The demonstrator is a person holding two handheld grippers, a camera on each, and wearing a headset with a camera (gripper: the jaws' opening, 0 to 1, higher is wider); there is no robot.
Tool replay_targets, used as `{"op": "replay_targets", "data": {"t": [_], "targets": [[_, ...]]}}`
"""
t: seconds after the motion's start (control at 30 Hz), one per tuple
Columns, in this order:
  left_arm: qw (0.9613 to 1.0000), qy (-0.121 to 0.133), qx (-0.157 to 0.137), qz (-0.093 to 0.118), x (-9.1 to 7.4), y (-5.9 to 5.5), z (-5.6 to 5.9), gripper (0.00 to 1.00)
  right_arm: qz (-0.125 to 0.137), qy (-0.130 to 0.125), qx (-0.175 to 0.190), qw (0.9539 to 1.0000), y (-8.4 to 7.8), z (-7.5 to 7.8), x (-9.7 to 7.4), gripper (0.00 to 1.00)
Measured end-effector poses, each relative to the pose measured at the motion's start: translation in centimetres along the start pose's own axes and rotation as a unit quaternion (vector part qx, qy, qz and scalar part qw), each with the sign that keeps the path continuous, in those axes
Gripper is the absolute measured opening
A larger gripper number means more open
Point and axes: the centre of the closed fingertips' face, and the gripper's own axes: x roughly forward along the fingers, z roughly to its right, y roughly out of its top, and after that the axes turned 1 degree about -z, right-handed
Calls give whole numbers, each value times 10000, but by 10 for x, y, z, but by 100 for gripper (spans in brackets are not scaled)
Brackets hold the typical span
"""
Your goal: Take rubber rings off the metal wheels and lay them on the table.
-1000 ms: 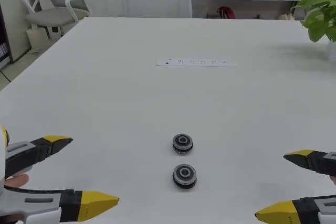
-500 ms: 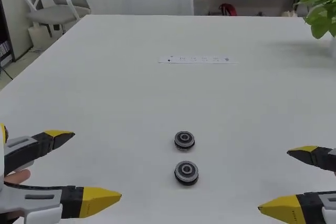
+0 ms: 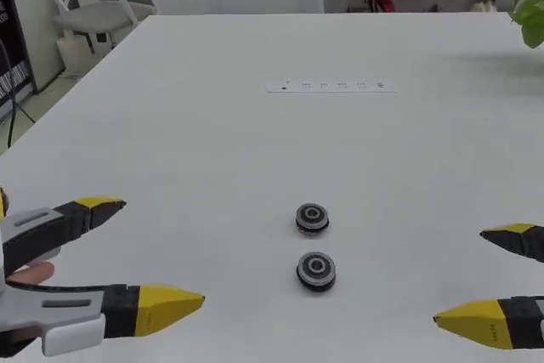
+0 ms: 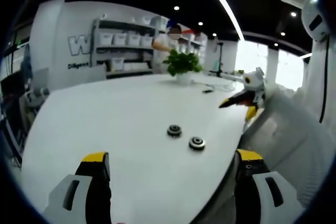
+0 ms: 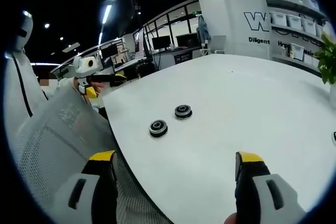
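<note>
Change is very small vs. half a sec. ago: the head camera shifted a bit, so the whole picture moved. The two small round grey metal wheels w/ black rubber rings, far wheel (image 3: 312, 218) and near wheel (image 3: 316, 270), lie at the same place on the white desk (image 3: 255, 142), near each other, not touching. Yellow-tipped left gripper (image 3: 161, 252) and yellow-tipped right gripper (image 3: 459, 277) stay released, jaws wide apart, holding nothing, well apart from the wheels. I judge the task not started; approach comes next.

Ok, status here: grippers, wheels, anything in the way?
Left gripper open, empty. Right gripper open, empty. Near wheel and far wheel on table, rubber rings on. Nothing in the way.
</note>
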Motion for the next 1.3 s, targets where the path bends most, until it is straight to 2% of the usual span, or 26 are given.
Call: {"op": "replay_targets", "data": {"t": [0.13,0.43,0.57,0.77,0.87,1.07,1.13,1.3], "targets": [[10000,5,20,8,-1,5,2,100,-49,12,-75,10000,1,1,2,90],[9999,-39,124,34,0,16,5,100,21,70,-230,9997,13,3,2,89],[9998,-116,157,69,1,25,9,100,36,110,-358,9993,22,2,1,88],[9992,-207,281,208,2,47,13,100,118,180,-572,9981,38,1,-3,87],[9986,-269,427,142,2,51,17,100,77,152,-791,9967,44,-1,-3,86],[9973,-390,617,86,3,61,23,100,169,240,-1060,9939,62,-9,-4,85],[9966,-453,682,27,4,63,26,100,161,272,-1105,9934,64,-11,-3,85],[9947,-594,837,28,7,70,32,100,87,395,-1267,9911,68,-17,0,85]]}}
